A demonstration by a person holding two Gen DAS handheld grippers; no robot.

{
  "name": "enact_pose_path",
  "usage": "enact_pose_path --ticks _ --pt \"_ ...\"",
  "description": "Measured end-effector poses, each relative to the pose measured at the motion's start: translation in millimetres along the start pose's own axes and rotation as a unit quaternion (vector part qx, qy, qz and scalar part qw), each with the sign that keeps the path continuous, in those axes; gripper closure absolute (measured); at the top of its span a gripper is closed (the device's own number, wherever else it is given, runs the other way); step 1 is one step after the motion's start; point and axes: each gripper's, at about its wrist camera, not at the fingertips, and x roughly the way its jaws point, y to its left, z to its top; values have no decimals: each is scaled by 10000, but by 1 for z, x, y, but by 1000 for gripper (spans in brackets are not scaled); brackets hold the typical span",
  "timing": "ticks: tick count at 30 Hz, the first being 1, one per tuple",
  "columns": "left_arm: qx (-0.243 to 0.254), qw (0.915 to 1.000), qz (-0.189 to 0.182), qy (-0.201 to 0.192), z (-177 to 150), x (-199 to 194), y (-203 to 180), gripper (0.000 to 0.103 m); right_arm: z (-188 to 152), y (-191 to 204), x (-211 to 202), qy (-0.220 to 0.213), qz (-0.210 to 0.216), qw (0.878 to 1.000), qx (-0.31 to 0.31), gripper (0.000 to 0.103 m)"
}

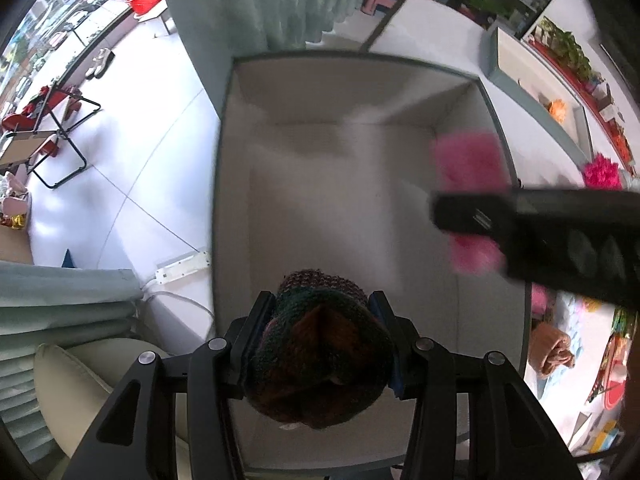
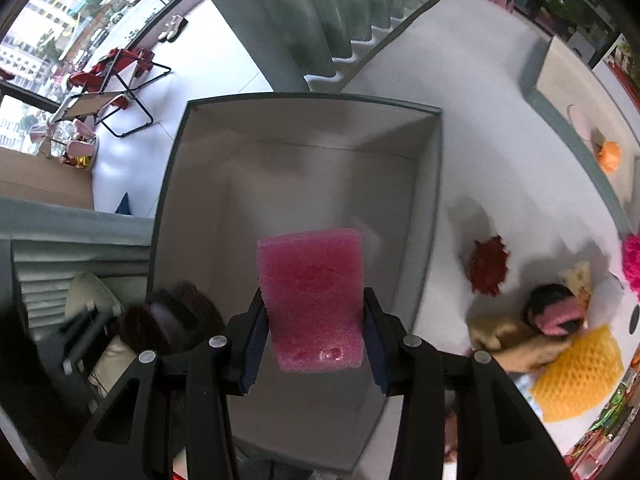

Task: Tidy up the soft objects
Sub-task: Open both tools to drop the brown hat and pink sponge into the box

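Left tool (image 1: 322,344) gripping knitted hat (image 1: 320,360), over box (image 1: 224,200)

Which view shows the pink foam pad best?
The right wrist view: the pink foam pad sits sharp between the right hand-held gripper fingers. The left wrist view shows it blurred, partly hidden behind that gripper.

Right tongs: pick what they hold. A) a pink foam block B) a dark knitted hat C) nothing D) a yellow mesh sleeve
A: the right tongs are shut on the pink foam block, held over the open grey box.
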Motion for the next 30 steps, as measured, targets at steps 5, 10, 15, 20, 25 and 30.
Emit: enact_pose_path --ticks 5,10,15,20,25,30 --pt "-2 9997 -83 244 -11 25 -4 45 21 -4 34 219 105 9997 94 50" --pt "132 9999 -18 38 -15 23 -5 1 28 -8 46 175 66 9998 108 19" --pt "689 9976 -4 84 -14 25 -11 1 21 -14 45 238 -148 9989 387 19" --pt "1459 9893 30 22 -11 26 -11 1 -5 -31 43 356 24 9933 1095 19" --pt "2317 9723 -312 7 -14 15 -13 1 -43 -31 43 371 271 9855 1636 18" --pt "1751 9773 -1164 -246 -17 -27 0 1 -61 -29 12 -416 972 9780 1799 0"
